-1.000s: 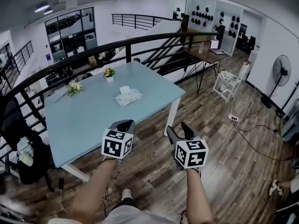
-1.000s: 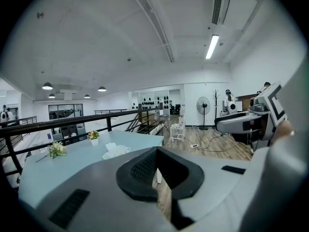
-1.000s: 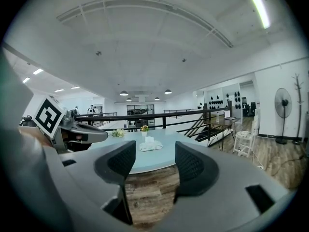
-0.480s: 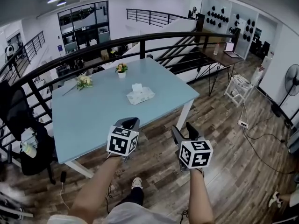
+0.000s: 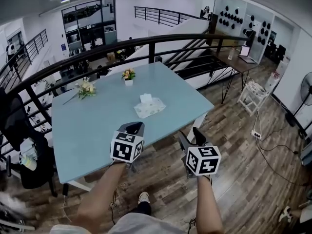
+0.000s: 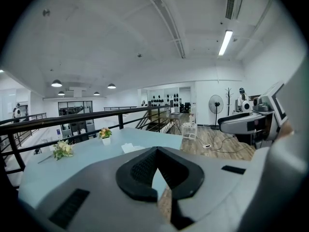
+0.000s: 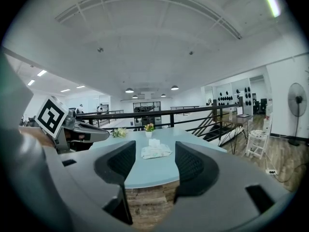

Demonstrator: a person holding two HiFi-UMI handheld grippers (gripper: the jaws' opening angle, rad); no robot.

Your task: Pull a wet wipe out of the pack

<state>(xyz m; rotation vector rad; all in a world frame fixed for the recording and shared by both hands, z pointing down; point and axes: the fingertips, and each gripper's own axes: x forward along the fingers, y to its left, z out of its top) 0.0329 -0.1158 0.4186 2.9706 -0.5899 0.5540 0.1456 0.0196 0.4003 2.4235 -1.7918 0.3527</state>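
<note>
The wet wipe pack (image 5: pixel 150 107) lies flat on the light blue table (image 5: pixel 97 126), right of centre, with a white wipe (image 5: pixel 145 98) standing up from its top. Both grippers hang in front of the table's near edge, well short of the pack. My left gripper (image 5: pixel 134 127) is shut and empty; in the left gripper view its jaws (image 6: pixel 155 151) meet at the tips, with the pack (image 6: pixel 133 148) far beyond. My right gripper (image 5: pixel 189 136) is open and empty; the right gripper view frames the pack (image 7: pixel 155 152) between its jaws (image 7: pixel 153 164).
Two small flower pots (image 5: pixel 128 75) (image 5: pixel 86 87) stand at the table's far side. A black railing (image 5: pixel 151 40) curves behind the table. A chair draped with dark clothing (image 5: pixel 19 130) stands at the left. Wood floor (image 5: pixel 243 145) with cables spreads to the right.
The table and pack have come closer and shifted slightly right in the head view as the person walks toward them. Both grippers keep their pose, left shut, right open.
</note>
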